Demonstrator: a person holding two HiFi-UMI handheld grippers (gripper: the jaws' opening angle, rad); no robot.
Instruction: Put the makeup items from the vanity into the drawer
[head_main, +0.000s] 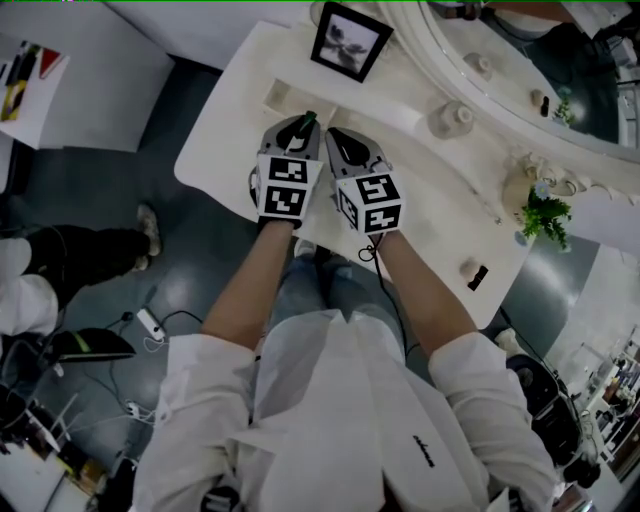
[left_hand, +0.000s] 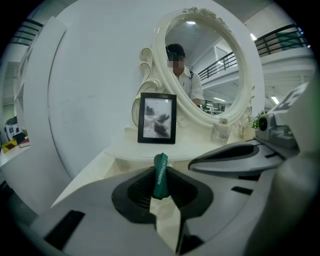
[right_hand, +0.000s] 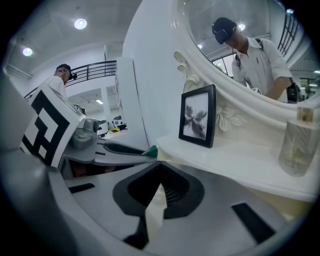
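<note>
A slim green tube (left_hand: 160, 169) stands upright, pinched between the pads of the left gripper (left_hand: 160, 186), its top poking out above them. It is held over the white vanity (head_main: 232, 128), in front of a black picture frame (left_hand: 157, 118) that leans below the oval mirror (left_hand: 210, 65). Just beside it, the right gripper (right_hand: 159, 174) has its jaws pressed together on nothing; a glass bottle (right_hand: 298, 147) stands further right
</note>
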